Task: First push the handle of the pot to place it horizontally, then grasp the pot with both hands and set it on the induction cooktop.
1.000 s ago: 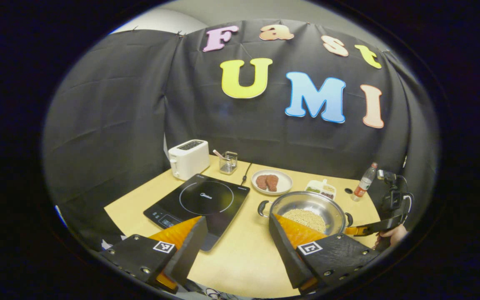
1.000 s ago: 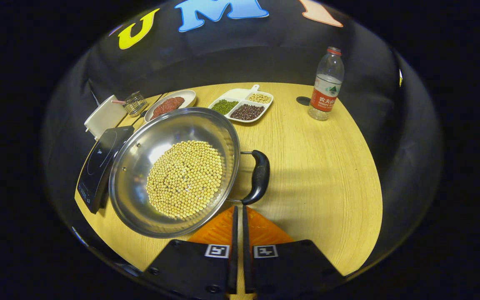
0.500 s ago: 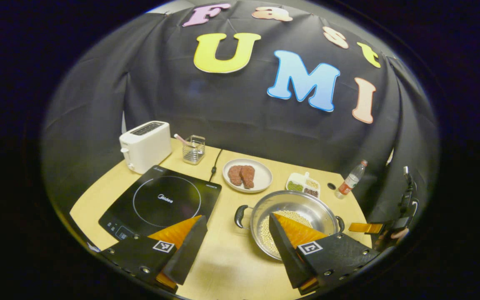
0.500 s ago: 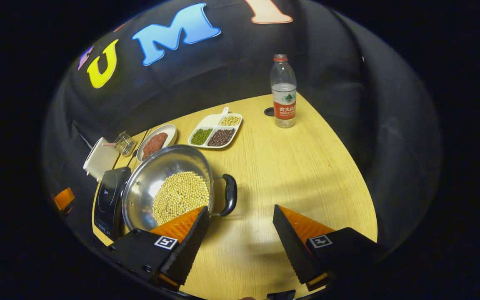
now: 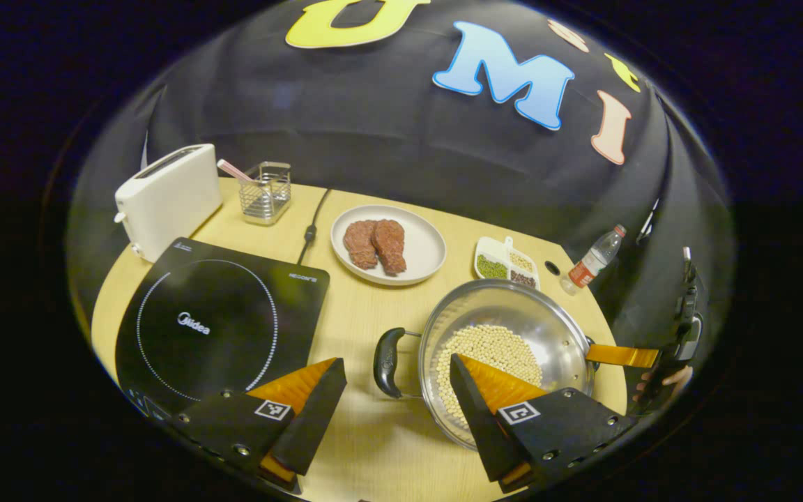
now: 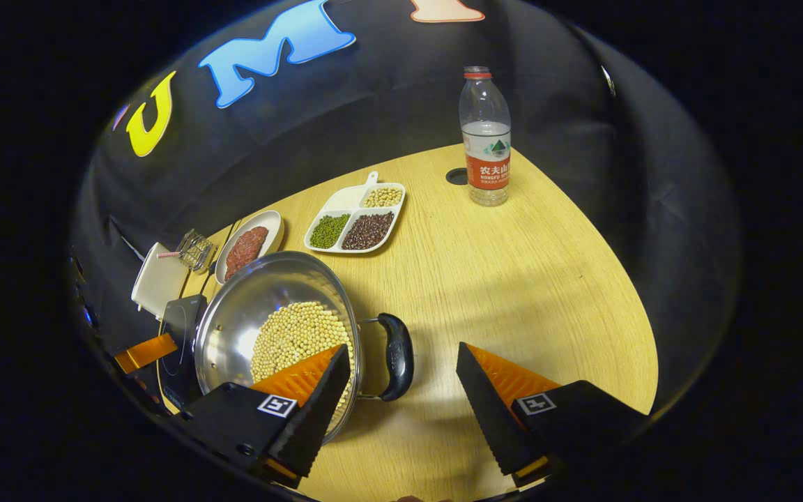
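The steel pot (image 5: 513, 312), holding yellow beans, sits on the wooden table to the right of the black induction cooktop (image 5: 213, 321). Its two black side handles point left and right. In the left gripper view, my left gripper (image 5: 396, 366) is open, and the pot's left handle (image 5: 387, 352) lies between its fingers. In the right gripper view, my right gripper (image 6: 403, 352) is open astride the pot's other handle (image 6: 399, 355), beside the pot (image 6: 262, 300). Neither gripper presses on a handle. A finger of the right gripper (image 5: 621, 356) shows at the pot's far rim.
Behind the cooktop stand a white toaster (image 5: 168, 195) and a wire holder (image 5: 265, 192). A plate of meat (image 5: 387, 244), a divided dish of beans (image 5: 506, 261) and a water bottle (image 6: 486, 139) line the back. A cable (image 5: 311, 226) runs to the cooktop.
My right gripper went from shut to open and now straddles the pot's right handle. My left gripper came forward and down, bringing the left handle between its fingers.
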`<state>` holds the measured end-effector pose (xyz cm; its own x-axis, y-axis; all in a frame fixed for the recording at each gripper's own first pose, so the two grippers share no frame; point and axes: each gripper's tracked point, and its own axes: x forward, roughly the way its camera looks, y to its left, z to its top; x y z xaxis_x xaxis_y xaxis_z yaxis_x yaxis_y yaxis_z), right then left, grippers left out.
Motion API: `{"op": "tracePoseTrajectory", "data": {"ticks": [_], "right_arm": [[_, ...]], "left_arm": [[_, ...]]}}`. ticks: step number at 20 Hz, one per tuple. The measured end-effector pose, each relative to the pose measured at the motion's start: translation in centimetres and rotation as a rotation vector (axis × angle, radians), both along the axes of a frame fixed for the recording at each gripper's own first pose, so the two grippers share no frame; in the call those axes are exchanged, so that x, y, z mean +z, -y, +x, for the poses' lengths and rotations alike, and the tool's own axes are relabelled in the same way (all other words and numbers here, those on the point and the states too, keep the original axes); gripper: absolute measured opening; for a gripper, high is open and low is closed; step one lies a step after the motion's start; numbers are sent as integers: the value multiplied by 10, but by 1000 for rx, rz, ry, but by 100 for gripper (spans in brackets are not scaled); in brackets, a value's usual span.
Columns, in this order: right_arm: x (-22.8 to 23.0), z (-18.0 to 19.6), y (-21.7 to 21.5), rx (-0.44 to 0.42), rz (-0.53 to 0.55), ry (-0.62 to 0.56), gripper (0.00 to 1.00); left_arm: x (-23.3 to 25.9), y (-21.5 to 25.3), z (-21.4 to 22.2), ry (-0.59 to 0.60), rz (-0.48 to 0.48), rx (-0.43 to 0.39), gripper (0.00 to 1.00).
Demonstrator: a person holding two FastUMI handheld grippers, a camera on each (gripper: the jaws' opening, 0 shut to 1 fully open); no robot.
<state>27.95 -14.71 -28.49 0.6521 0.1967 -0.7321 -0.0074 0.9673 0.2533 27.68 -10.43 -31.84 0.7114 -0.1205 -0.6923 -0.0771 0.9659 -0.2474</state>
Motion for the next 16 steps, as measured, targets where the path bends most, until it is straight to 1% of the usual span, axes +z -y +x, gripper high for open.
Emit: {"op": "tracePoseTrajectory", "data": {"ticks": [2, 5, 8, 9, 10, 11, 12, 13, 14, 15, 16], "right_arm": [[-6, 4, -5, 7, 12, -3, 98], [-16, 12, -10, 13, 21, 1, 98], [-32, 14, -14, 12, 28, -26, 98], [-36, 15, -17, 13, 41, -32, 98], [-37, 14, -21, 15, 54, -34, 93], [-36, 16, -23, 20, 62, -27, 89], [-36, 18, -25, 27, 67, -18, 96], [-35, 18, -27, 35, 72, -12, 87], [-38, 18, -32, 44, 78, -15, 77], [-38, 16, -36, 57, 88, -21, 67], [-42, 16, -36, 56, 74, -25, 70]], "left_arm": [[-16, 6, 7, -23, -17, -26, 92], [-39, 11, 16, -50, -17, -59, 92], [-58, 16, 26, -74, -44, -64, 92], [-63, 17, 27, -79, -55, -61, 85], [-67, 21, 30, -82, -73, -61, 90], [-68, 26, 31, -88, -96, -60, 88], [-72, 24, 32, -101, -83, -46, 78], [-76, 21, 29, -115, -73, -38, 76], [-82, 17, 29, -124, -70, -23, 69], [-79, 19, 29, -116, -102, -2, 62], [-81, 20, 30, -120, -133, 15, 58]]}}
